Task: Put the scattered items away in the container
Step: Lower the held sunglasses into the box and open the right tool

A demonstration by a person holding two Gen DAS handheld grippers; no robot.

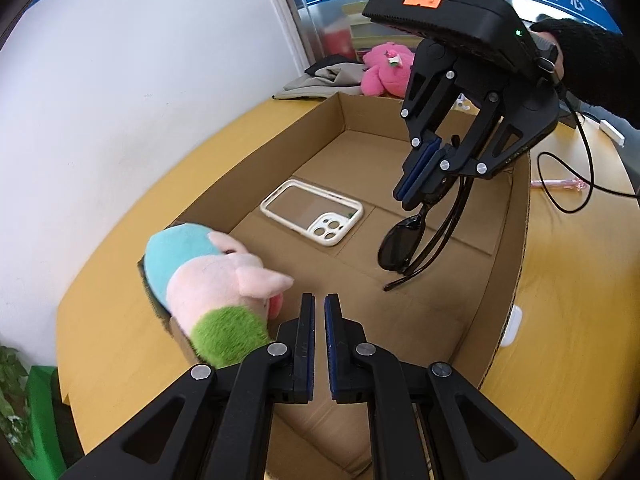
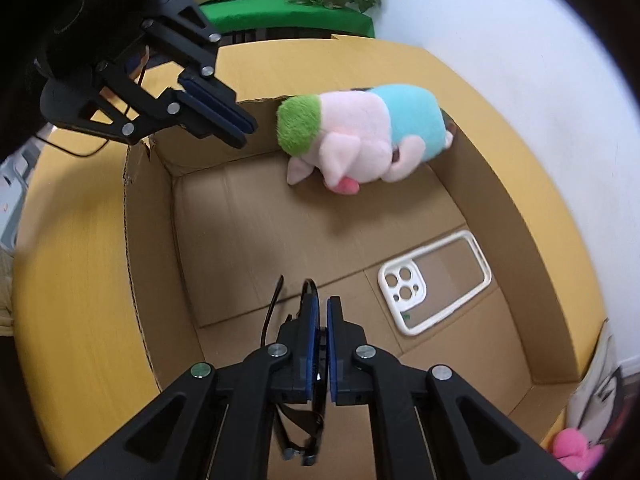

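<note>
The right tongs (image 1: 418, 184) clamp black sunglasses (image 1: 400, 248), hanging lengthwise over the cardboard box (image 1: 516, 216) floor. The left tongs (image 1: 319, 344), nearly closed, hold nothing.

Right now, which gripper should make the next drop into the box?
Right. The right gripper already holds the sunglasses above the cardboard box floor; the left gripper holds nothing beside the plush pig.

Both grippers are black linkages with silver screws and blue finger pads; the right gripper (image 1: 418, 188) carries an orange sticker, a green light and a black cable
</note>
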